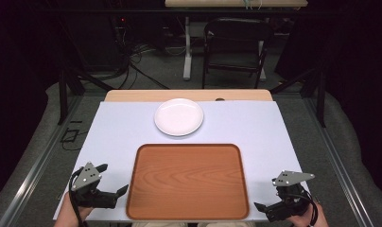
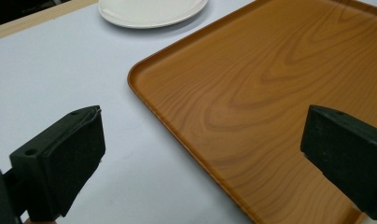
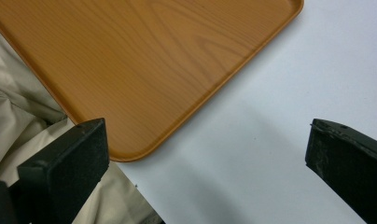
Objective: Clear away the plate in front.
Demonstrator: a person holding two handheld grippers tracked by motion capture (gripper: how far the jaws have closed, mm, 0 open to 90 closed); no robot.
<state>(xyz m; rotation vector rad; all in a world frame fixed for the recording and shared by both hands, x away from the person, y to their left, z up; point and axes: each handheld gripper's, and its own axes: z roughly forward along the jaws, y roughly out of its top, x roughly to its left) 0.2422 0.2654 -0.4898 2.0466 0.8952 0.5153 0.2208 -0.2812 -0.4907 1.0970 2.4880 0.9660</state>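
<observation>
Two tools are held wide apart and empty: the left tool (image 1: 110, 181) and right tool (image 1: 268, 197) are flanked inward by the wooden tray (image 1: 188, 179); the white plate (image 1: 178, 117) is seen beyond.

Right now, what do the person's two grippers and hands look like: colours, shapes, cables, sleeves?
Both the left gripper and right gripper are black, each with two blocky, squared-off jaws. Each carries a grey three-cornered plate on top, dotted with small holes. A black cable loops down from the left one over the hand. No sleeves are visible on the forearms.
</observation>
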